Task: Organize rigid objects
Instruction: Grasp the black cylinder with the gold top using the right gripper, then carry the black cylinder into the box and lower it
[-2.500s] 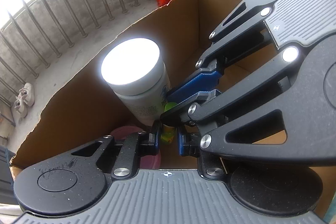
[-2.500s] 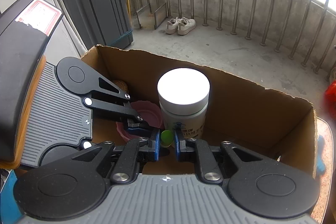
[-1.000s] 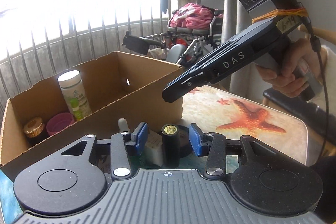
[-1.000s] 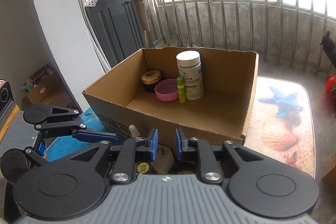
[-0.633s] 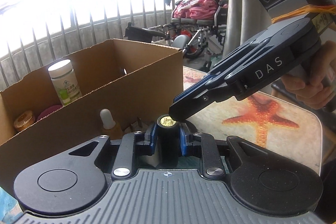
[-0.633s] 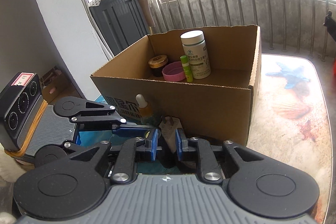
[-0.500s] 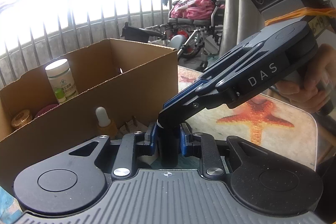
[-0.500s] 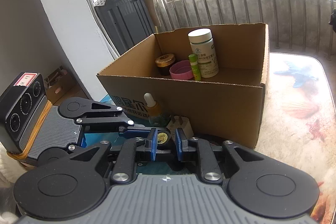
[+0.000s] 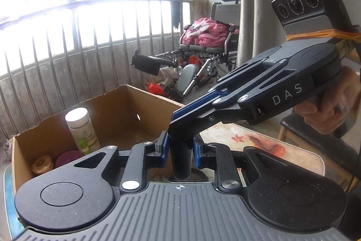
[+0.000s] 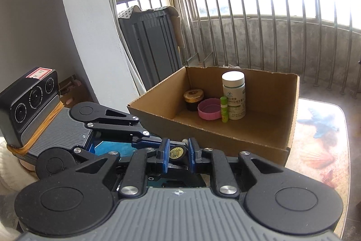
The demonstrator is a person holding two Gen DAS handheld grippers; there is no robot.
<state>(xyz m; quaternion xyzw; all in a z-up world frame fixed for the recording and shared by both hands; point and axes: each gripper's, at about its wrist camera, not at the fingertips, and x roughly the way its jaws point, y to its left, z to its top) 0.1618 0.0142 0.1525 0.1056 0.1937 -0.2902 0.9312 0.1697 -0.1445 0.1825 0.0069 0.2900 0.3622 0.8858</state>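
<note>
Cardboard box (image 10: pixel 259 141) holds white bottle (image 10: pixel 233 96), green stick, pink lid, gold-cap jar. Left gripper (image 9: pixel 179 148) & right gripper (image 10: pixel 178 154) both clamp black tube (image 9: pixel 181 159) (gold top), lifted since earlier, near box front.

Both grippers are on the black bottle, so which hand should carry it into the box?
Probably left: the left gripper clamps the black bottle around its body; the right gripper pinches only its cap.

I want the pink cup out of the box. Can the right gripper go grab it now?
Probably not yet. The right gripper and left gripper are both shut on the black tube. The pink cup sits uncovered in the cardboard box.
</note>
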